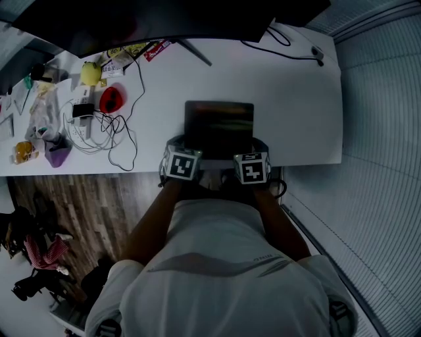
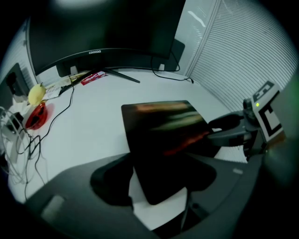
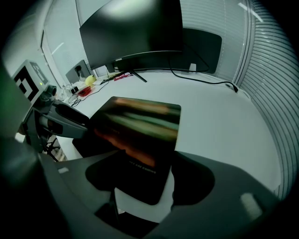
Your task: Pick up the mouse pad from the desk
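A dark rectangular mouse pad [image 1: 219, 125] lies flat on the white desk [image 1: 296, 112], close to its near edge. My left gripper [image 1: 179, 143] is at the pad's near left corner and my right gripper [image 1: 258, 146] at its near right corner. In the left gripper view the pad [image 2: 163, 140] runs in between the wide-spread jaws of the left gripper [image 2: 159, 186], which is open; the jaws do not press on it. In the right gripper view the pad [image 3: 140, 130] likewise reaches between the jaws of the open right gripper [image 3: 145, 186]. Each gripper shows at the edge of the other's view.
A large dark monitor [image 1: 164, 20] stands at the back of the desk. To the left lie a red mouse [image 1: 111, 99], a yellow object [image 1: 91, 72], tangled cables [image 1: 105, 135] and a purple cup [image 1: 58, 156]. A black cable [image 1: 289, 49] crosses the far right corner.
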The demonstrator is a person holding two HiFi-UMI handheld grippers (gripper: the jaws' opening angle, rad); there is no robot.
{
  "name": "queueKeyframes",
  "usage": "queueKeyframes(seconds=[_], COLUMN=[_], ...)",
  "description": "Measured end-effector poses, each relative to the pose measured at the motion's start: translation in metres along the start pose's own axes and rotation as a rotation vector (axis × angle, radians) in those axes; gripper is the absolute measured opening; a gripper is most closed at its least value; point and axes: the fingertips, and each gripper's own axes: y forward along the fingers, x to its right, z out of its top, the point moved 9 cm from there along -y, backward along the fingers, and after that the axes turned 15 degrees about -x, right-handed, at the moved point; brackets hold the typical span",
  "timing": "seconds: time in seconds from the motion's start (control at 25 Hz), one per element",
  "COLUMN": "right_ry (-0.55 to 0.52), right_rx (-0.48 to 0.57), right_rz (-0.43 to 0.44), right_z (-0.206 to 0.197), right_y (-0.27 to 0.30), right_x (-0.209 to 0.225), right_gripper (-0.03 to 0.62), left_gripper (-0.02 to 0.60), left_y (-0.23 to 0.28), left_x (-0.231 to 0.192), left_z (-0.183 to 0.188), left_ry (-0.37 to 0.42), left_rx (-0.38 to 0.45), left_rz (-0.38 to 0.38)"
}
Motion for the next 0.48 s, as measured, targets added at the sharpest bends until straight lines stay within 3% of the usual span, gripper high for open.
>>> queueKeyframes(seconds=[0.48], right_ry=[0.004], right_rx=[-0.019], right_rz=[-0.016], right_z=[0.0034], right_y=[-0.0002], right_x=[-0.0073], right_gripper=[0.291], left_gripper=[0.196], left_y=[0.0026], left_x=[-0.0002], left_z=[0.0013], left_ry=[0.041], left_rx=[-0.027], left_rz=[0.019])
